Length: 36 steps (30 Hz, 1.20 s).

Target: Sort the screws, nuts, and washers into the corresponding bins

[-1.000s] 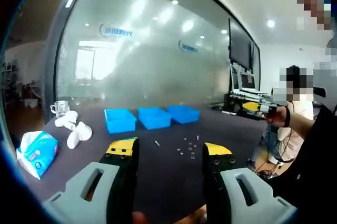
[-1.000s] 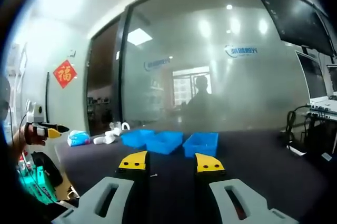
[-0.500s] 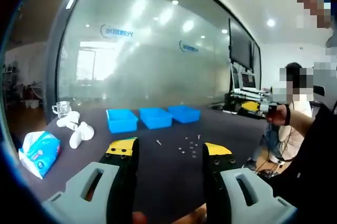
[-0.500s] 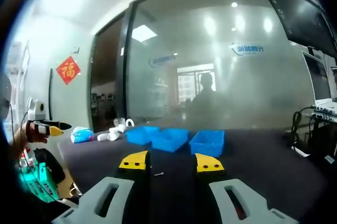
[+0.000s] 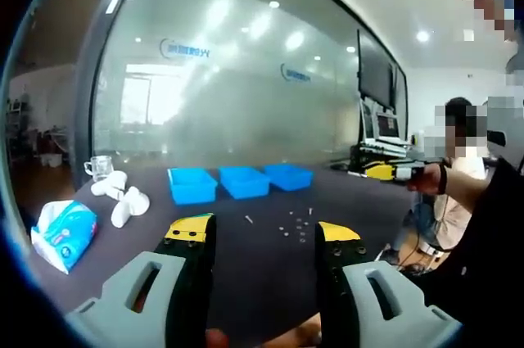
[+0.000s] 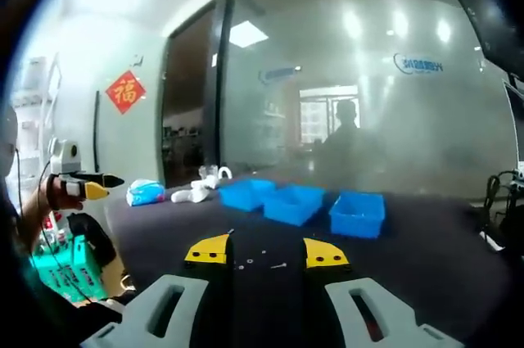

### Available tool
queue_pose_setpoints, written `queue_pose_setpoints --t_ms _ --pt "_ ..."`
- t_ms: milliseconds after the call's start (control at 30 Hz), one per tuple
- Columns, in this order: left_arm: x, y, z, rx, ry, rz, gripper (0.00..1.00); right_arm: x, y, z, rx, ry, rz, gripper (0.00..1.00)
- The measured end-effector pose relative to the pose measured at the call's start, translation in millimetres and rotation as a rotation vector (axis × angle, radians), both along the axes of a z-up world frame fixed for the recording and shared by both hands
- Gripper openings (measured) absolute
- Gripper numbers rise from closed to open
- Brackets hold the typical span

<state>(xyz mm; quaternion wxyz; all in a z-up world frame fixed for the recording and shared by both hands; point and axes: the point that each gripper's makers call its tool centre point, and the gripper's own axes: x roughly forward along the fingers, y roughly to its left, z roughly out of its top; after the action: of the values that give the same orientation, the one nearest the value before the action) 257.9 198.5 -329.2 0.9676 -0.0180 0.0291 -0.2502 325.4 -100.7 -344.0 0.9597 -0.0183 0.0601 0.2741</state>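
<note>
- The left claw (image 5: 257, 240) is hovering above the near edge of the counter (image 5: 246, 274), jaws spread wide and gripping nothing.
- The right claw (image 6: 267, 251) is hovering likewise, jaws spread and empty.
- The hardware (image 5: 296, 223), too small to tell screws from nuts or washers, is lying loose on the counter ahead of both claws, short of the bins.
- 3 blue bins (image 5: 239, 182) are sitting in a row beyond it.
- From the left claw the scatter is lying ahead and slightly right; 1 screw (image 5: 248, 219) is pointing roughly toward the bins.
- I judge the sorting not yet begun, with neither claw clearly nearer.
</note>
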Motion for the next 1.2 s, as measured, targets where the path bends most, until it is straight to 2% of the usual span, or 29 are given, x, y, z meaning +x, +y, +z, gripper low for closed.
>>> queue_pose_setpoints --t_ms 267,400,500,667,1000,1100,1200 --pt "-2.0 2 0.7 -0.005 -0.003 0.008 0.47 7 27 -10.7 -0.004 0.061 0.045 0.28" --pt "-2.6 2 1.3 -0.006 -0.004 0.005 0.47 11 39 -16.3 -0.036 0.092 0.086 0.29" --pt "-4.1 2 2.0 -0.007 -0.006 0.002 0.46 8 49 -23.0 -0.058 0.150 0.138 0.29" --pt "-5.6 2 1.5 -0.009 -0.006 0.000 0.46 10 60 -23.4 -0.149 0.150 0.187 0.30" --pt "-7.1 5 -0.6 -0.016 -0.004 0.007 0.46 27 69 -17.9 -0.206 0.193 0.241 0.30" --pt "-7.1 7 -0.8 -0.018 -0.004 0.010 0.46 31 68 -20.5 -0.263 0.209 0.278 0.30" --pt "-6.7 7 -2.5 -0.014 0.001 0.011 0.46 29 68 -28.2 -0.370 0.221 0.373 0.30"
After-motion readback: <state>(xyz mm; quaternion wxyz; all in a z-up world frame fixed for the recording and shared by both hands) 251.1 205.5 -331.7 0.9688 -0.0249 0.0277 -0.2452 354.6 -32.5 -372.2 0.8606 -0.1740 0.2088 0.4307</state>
